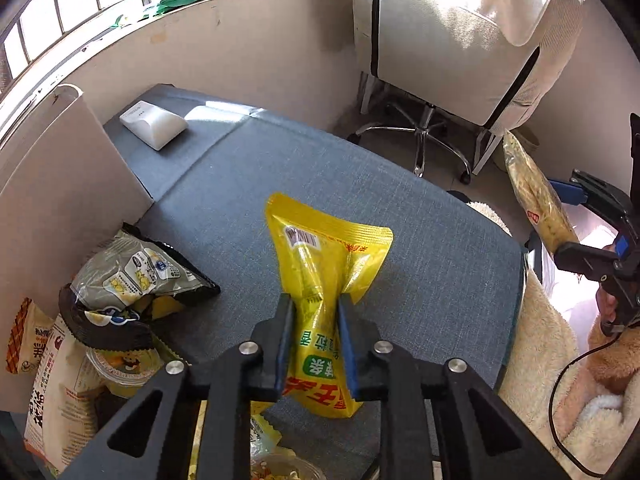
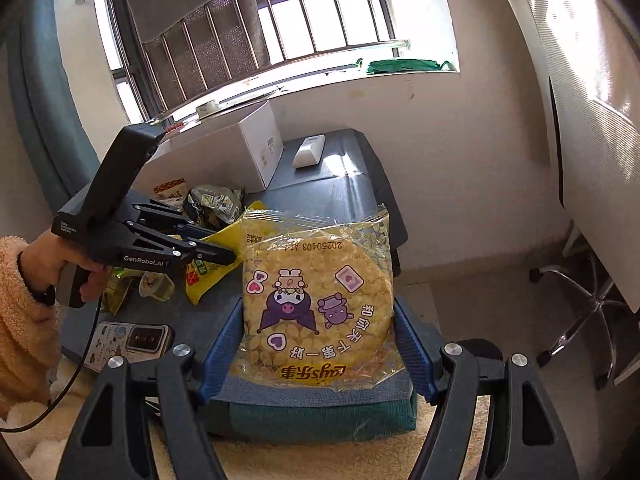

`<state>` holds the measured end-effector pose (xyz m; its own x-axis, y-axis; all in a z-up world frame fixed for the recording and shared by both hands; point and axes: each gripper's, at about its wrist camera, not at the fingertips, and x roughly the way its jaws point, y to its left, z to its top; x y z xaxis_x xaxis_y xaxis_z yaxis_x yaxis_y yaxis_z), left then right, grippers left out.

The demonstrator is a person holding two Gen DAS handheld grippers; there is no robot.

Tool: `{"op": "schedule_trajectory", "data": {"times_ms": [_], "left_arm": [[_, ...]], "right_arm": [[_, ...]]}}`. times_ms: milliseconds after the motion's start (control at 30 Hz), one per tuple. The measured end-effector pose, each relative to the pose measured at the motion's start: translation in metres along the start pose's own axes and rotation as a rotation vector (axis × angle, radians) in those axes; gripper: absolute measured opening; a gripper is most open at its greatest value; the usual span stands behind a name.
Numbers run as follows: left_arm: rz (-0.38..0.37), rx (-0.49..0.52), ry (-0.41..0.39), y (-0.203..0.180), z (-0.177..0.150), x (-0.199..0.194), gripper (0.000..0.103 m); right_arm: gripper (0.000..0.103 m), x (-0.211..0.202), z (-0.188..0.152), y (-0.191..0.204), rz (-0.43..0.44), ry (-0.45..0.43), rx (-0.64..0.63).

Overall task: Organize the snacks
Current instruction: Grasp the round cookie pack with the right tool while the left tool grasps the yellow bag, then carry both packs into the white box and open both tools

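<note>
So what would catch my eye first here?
Probably the yellow snack pouch, pinched in the left hand-held gripper above the grey-blue table. Next, the clear bag with the round corn cake and cartoon figures, clamped in the right hand-held gripper. A heap of other snacks lies at the table's left edge.

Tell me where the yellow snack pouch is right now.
The yellow snack pouch is pinched between the left gripper's fingers, over the grey-blue table, just right of the snack pile in the left wrist view.
</note>
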<state>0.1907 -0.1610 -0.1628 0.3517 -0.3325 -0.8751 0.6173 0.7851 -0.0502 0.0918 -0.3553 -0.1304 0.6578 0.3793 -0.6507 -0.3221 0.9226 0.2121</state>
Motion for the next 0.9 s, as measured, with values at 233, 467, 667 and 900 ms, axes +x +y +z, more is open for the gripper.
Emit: {"op": "schedule_trajectory", "data": {"times_ms": [233,467,667,900], "left_arm": [[-0.035,-0.160,-0.258,0.016,-0.022,-0.073,0.018],[0.022,-0.343,-0.540,0.072,-0.042,-0.175,0.018],[0.085,-0.619,-0.721,0.162,-0.066,-0.226,0.018],[0.160,-0.762,-0.696,0.241,-0.058,-0.211,0.018]], "right_arm": [[0.077,0.003,0.018,0.015,0.031,-0.023,-0.019],[0.077,0.016,0.068,0.045,0.133,-0.062,-0.035],[0.077,0.055,0.136,0.099,0.198,-0.092,-0.117],[0.077,0.140,0.224,0.152,0.196,-0.034,-0.137]]}}
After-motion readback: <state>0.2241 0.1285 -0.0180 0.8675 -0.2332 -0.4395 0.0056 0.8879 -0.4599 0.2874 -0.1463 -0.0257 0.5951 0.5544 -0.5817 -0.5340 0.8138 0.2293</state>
